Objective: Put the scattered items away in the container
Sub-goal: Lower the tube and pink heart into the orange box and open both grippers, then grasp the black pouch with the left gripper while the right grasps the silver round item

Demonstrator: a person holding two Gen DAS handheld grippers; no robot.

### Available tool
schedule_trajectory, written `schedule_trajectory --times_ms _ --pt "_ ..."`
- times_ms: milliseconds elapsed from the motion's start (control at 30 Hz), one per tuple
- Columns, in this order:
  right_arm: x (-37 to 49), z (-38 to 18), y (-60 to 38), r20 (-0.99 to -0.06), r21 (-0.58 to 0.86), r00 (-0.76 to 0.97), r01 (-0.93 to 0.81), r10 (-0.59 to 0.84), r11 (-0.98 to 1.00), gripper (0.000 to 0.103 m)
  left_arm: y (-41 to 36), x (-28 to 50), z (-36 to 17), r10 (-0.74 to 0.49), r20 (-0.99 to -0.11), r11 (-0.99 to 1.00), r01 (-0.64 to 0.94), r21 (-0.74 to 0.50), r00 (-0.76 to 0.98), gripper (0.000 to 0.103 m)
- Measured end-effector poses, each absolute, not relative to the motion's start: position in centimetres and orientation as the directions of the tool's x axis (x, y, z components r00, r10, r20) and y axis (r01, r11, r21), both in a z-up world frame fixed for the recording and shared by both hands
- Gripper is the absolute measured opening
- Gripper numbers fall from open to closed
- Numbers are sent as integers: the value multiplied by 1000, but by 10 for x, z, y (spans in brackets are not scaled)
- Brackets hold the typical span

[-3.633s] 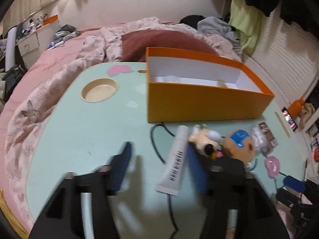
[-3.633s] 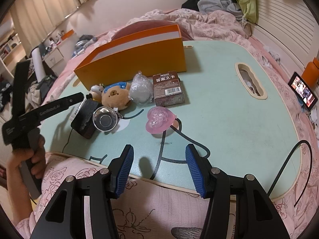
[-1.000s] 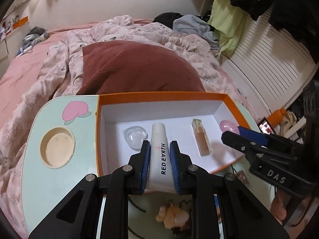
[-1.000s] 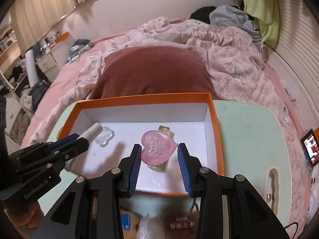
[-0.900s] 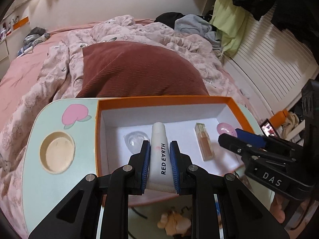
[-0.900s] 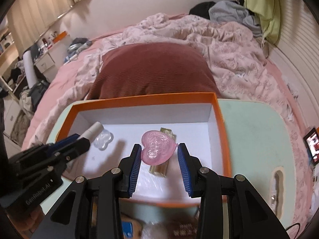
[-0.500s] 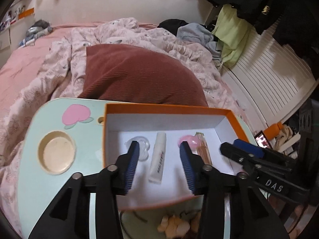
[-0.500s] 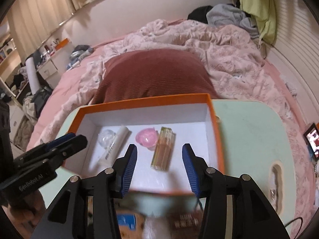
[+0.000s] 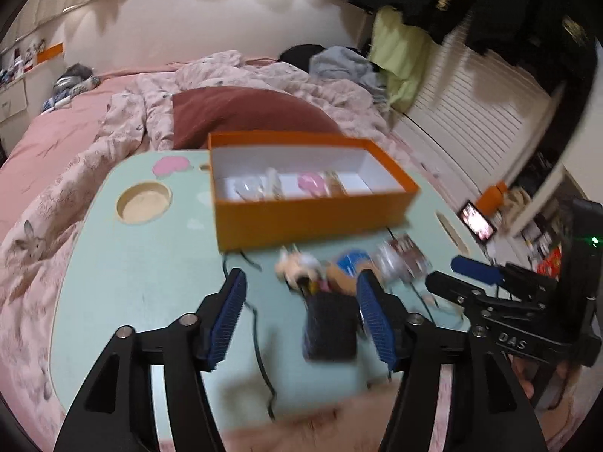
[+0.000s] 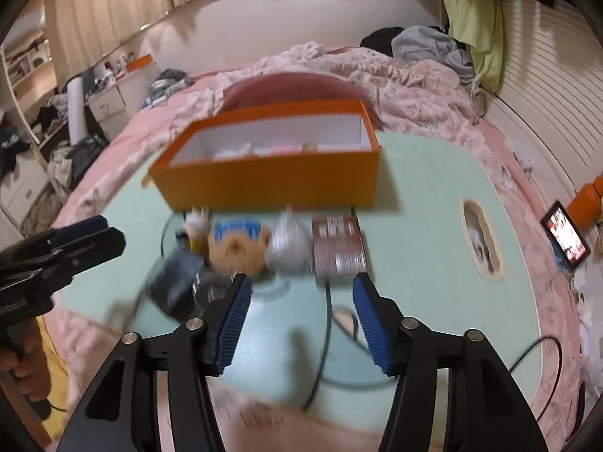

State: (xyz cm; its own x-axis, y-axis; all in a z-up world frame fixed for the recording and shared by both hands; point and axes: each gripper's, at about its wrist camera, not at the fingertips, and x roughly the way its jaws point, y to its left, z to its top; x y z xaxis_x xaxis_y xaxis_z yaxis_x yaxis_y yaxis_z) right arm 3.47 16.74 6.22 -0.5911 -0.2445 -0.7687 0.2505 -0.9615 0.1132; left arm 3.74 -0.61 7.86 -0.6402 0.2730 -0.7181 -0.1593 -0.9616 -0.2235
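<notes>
Mint-green table point(image 9: 150, 263) on pink bed point(image 9: 56, 158), orange box point(image 10: 271, 184), both tongs opening, empty

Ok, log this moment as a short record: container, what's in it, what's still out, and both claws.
container: orange box, open, on the mint table
inside: pink heart and other small items, blurred
still out: bear plush, brown carton, black case
left claw: opening, nothing gripped
right claw: opening, nothing gripped
</notes>
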Motion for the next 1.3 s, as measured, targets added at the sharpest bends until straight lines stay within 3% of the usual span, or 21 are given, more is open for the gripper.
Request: schedule_trajectory --times_ms 267,600,1200,1267,1300 --pt "48 30 169 -820 80 -538 229 -194 -970 57 8 59 38 237 -769 -971 -133 -197 -594 66" --pt "49 26 174 -817 114 -539 202 -207 -973 57 3 58 35 236 -763 -971 -116 -209 -601 66" --pt "51 29 181 -806 160 -542 187 -237 -969 57 37 35 32 224 -764 -971 -207 -121 -605 66" --pt "51 28 182 -807 159 -542 186 -236 -970 57 40 33 28 227 -771 -968 -222 -114 -595 59" --pt "50 28 182 -807 159 -542 186 -236 -970 57 41 31 25 229 -780 -968 -224 -117 -583 47"
